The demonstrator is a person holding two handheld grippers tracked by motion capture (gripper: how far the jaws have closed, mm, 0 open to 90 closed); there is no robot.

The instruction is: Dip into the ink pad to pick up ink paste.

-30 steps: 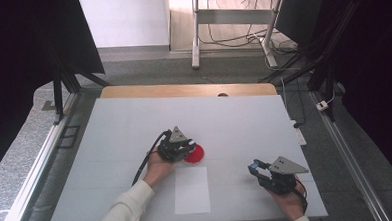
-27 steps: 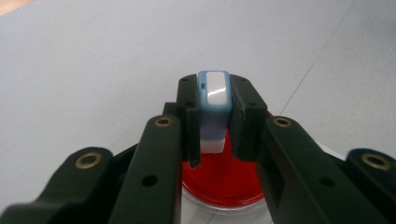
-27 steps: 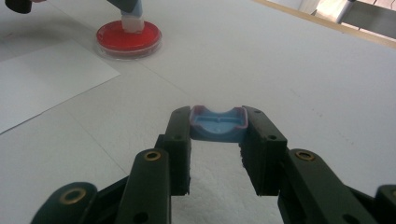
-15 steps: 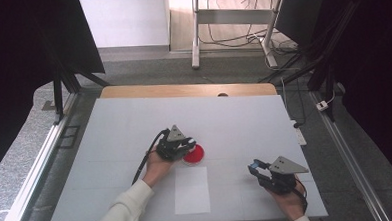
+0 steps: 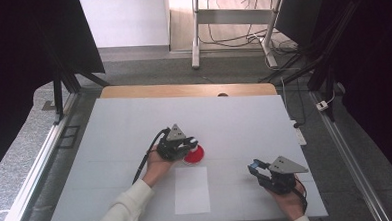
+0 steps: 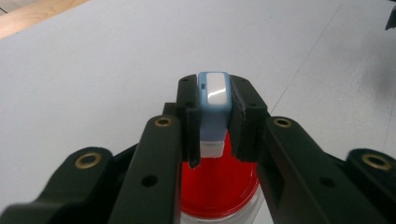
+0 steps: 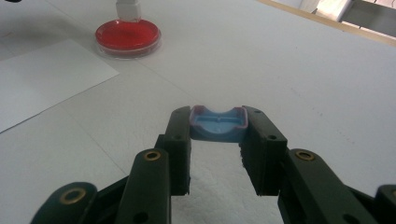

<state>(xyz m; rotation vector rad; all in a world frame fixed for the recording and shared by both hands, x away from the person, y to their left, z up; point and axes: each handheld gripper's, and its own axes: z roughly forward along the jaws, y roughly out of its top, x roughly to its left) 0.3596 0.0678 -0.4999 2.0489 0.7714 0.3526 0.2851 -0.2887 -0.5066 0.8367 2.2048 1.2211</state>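
Nothing has moved since the earlier frames: both your hands sit where they were. Your left tongs point(image 6: 212, 116) are clenched on a small blue-and-white stamp-like piece point(image 6: 213, 100), held upright, its white lower end right over the red dish point(image 6: 219, 186) that lies directly beneath the jaws on the white tabletop point(image 6: 93, 60). From above, the left tongs point(image 5: 189, 143) sit at the edge of that red dish point(image 5: 195, 155). Your right tongs point(image 7: 218, 140) grip a shallow blue cap point(image 7: 218, 123) between their tips, its hollow side facing up, just above the tabletop. Ahead and to the left of these tongs lies a white sheet of paper point(image 7: 42, 79), with the dish beyond it, well apart from the cap.
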